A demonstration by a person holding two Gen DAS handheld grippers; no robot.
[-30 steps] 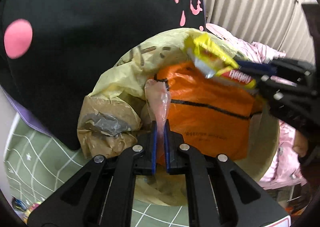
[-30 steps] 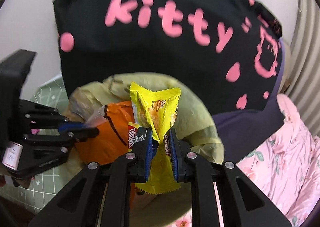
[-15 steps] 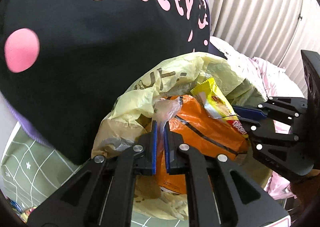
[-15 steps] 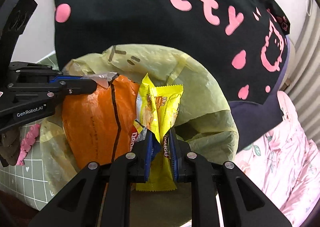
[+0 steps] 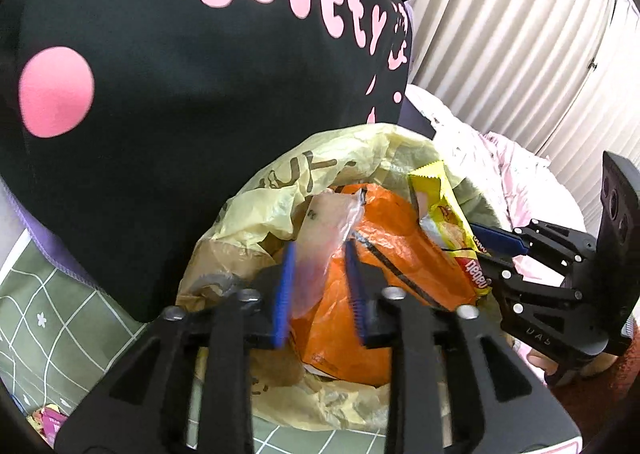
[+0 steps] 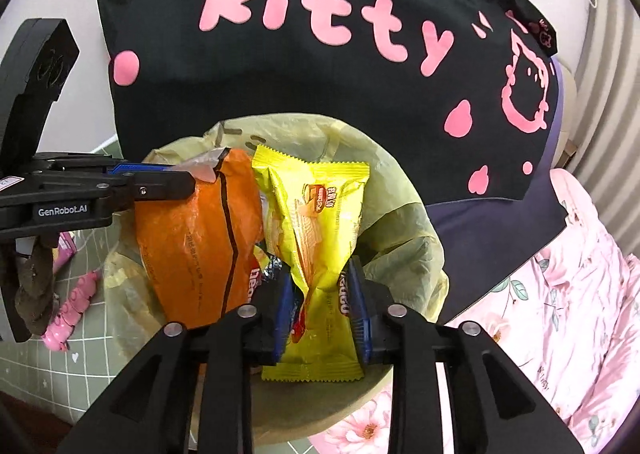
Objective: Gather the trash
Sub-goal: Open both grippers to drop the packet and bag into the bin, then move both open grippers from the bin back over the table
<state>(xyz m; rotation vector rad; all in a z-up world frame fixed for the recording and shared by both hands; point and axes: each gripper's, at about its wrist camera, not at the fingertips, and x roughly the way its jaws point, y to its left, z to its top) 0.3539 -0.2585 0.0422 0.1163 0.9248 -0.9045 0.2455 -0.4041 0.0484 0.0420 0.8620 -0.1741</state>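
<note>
A bin lined with a pale yellow bag (image 5: 304,182) (image 6: 392,214) holds an orange wrapper (image 5: 384,250) (image 6: 192,238). My left gripper (image 5: 320,286) is open above the bin, and a clear pinkish plastic wrapper (image 5: 324,238) hangs loose between its blue pads. It also shows at the left of the right wrist view (image 6: 176,182). My right gripper (image 6: 320,306) is open, with a yellow snack packet (image 6: 316,230) (image 5: 440,214) loose between its pads over the bin.
A black cushion with pink "Kitty" lettering (image 5: 160,74) (image 6: 320,54) leans behind the bin. Pink floral bedding (image 6: 560,294) lies at the right. A green grid mat (image 5: 60,314) lies at the left, with a pink item (image 6: 68,306) on it.
Both grippers were shut on their wrappers and have now opened; the jaws stand apart and the wrappers sit loose over the bin.
</note>
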